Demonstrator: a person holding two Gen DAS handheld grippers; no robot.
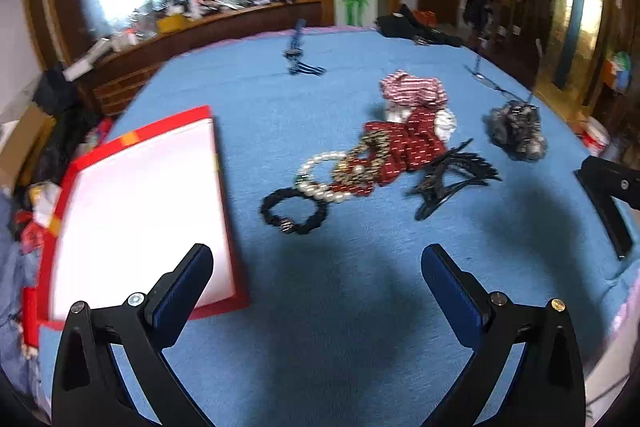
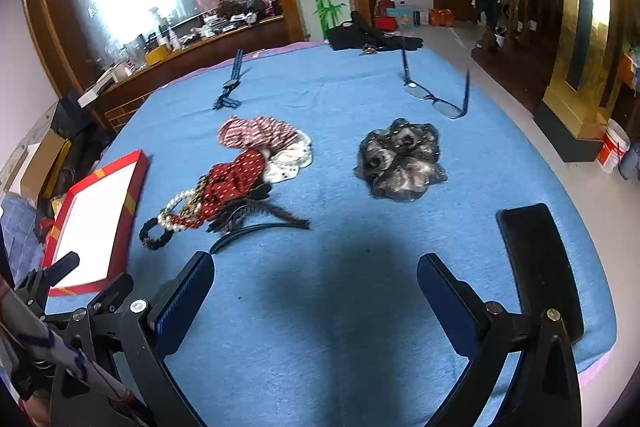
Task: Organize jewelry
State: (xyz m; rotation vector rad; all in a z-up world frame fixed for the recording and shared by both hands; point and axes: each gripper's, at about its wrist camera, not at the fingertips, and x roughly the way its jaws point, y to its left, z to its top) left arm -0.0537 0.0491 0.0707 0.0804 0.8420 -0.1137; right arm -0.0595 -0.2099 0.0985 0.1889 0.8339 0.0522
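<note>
A heap of accessories lies mid-table on the blue cloth (image 1: 320, 307): a pearl bracelet (image 1: 320, 175), a black scrunchie (image 1: 294, 213), a leopard scrunchie (image 1: 366, 159), a red patterned scrunchie (image 1: 408, 145), a striped red-white one (image 1: 412, 89) and black hair clips (image 1: 448, 179). The same heap shows in the right wrist view, with the pearl bracelet (image 2: 176, 213) at its left. A grey fluffy scrunchie (image 2: 400, 159) lies apart to the right. A red box with white lining (image 1: 140, 215) sits at left. My left gripper (image 1: 316, 263) and right gripper (image 2: 316, 271) hover open and hold nothing, short of the heap.
Glasses (image 2: 436, 99) lie far right, a dark blue strap (image 2: 232, 83) at the far side, and a black phone (image 2: 540, 267) near the right gripper. Black items (image 2: 368, 35) rest on the far table edge. Cluttered shelves, a staircase and a white bucket (image 2: 612, 147) surround the table.
</note>
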